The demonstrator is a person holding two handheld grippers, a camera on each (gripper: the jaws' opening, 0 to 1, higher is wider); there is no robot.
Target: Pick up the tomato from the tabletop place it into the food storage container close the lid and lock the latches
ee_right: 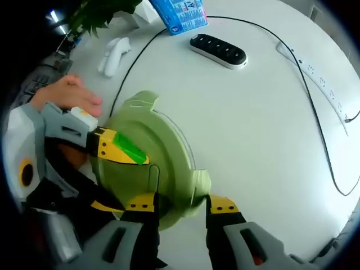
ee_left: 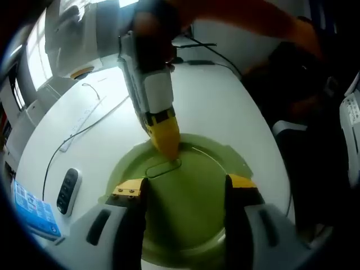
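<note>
A round light-green food container with its lid (ee_left: 188, 208) on sits on the white table. My left gripper (ee_left: 185, 185) hangs open over the lid, one jaw on each side of its middle. In this left gripper view my right gripper (ee_left: 167, 140) comes down from the top, its yellow tip touching the lid's far rim. In the right gripper view the lid (ee_right: 163, 152) lies at lower left. My right gripper (ee_right: 183, 203) is open astride the rim, and a latch tab (ee_right: 197, 184) sits between its jaws. The left gripper (ee_right: 126, 177) reaches over the lid from the left.
A black remote (ee_right: 219, 50), a blue packet (ee_right: 180, 14), a white handset (ee_right: 112, 53) and a white power strip (ee_right: 315, 73) with cables lie on the table beyond the container. A person's hand (ee_right: 67, 95) holds the left gripper. The remote (ee_left: 67, 191) is left of the lid.
</note>
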